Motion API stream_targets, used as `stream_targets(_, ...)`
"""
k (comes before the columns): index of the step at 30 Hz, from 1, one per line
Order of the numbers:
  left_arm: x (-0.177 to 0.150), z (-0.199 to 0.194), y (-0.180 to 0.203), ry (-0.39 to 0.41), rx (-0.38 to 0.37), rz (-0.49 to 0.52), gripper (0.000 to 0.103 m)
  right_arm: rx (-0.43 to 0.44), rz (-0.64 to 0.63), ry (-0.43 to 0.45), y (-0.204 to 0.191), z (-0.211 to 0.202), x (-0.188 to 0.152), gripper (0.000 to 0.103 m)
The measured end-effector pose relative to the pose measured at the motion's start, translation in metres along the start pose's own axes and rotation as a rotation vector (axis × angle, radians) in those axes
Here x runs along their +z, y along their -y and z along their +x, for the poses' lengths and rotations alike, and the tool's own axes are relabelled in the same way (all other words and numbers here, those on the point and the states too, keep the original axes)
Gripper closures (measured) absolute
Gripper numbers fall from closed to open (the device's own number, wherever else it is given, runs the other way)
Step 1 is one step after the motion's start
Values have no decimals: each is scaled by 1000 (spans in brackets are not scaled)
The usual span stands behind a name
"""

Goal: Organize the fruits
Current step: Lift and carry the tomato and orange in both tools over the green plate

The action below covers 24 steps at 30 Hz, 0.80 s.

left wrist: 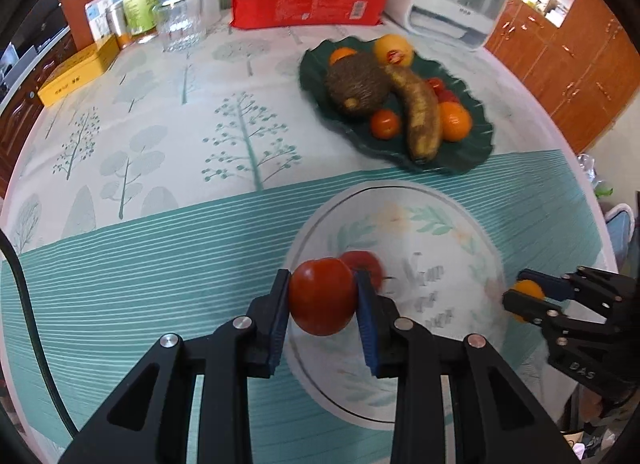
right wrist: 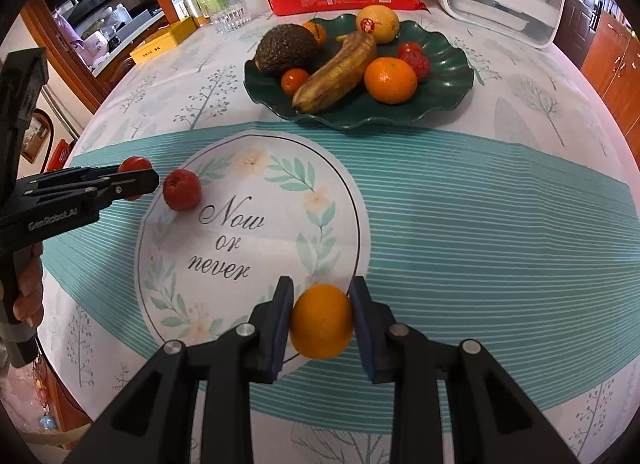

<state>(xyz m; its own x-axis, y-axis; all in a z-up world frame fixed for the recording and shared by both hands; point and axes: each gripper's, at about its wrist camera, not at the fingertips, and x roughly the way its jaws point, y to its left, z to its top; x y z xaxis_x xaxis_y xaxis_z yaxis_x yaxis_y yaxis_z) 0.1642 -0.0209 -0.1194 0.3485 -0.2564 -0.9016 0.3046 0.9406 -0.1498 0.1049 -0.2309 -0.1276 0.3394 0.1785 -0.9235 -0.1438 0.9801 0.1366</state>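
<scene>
A tablecloth (right wrist: 460,216) printed with trees and teal stripes covers the table, and toward its far side a dark green leaf-shaped plate (right wrist: 452,76) holds an avocado (right wrist: 286,46), a browned banana (right wrist: 340,72), an orange (right wrist: 390,80), a lemon (right wrist: 378,23) and strawberries (right wrist: 416,56). Nearer, the left gripper (left wrist: 322,296) is clamped on a red tomato (left wrist: 322,296) above the cloth's round printed emblem, where a second tomato (right wrist: 182,189) lies. The right gripper (right wrist: 322,320) grips a small orange citrus fruit (right wrist: 322,320) at the emblem's near edge.

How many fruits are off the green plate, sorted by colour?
Red: 2 (held tomato in the left gripper, loose tomato on the tablecloth)
Orange: 1 (orange fruit in the right gripper)
Total: 3
</scene>
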Motion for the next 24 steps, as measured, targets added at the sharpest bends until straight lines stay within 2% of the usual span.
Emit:
stream_targets(9,18,-41,42,75,-57,58,73,45,8,52,3,-32,19,74)
stream_targets(17,62,-66,67,149,-34,129,73,39,8,158,18,-80,65,74)
stream_targets(24,110,-80,76,194,-32,136,73,14,21,234,30,-111,112,74)
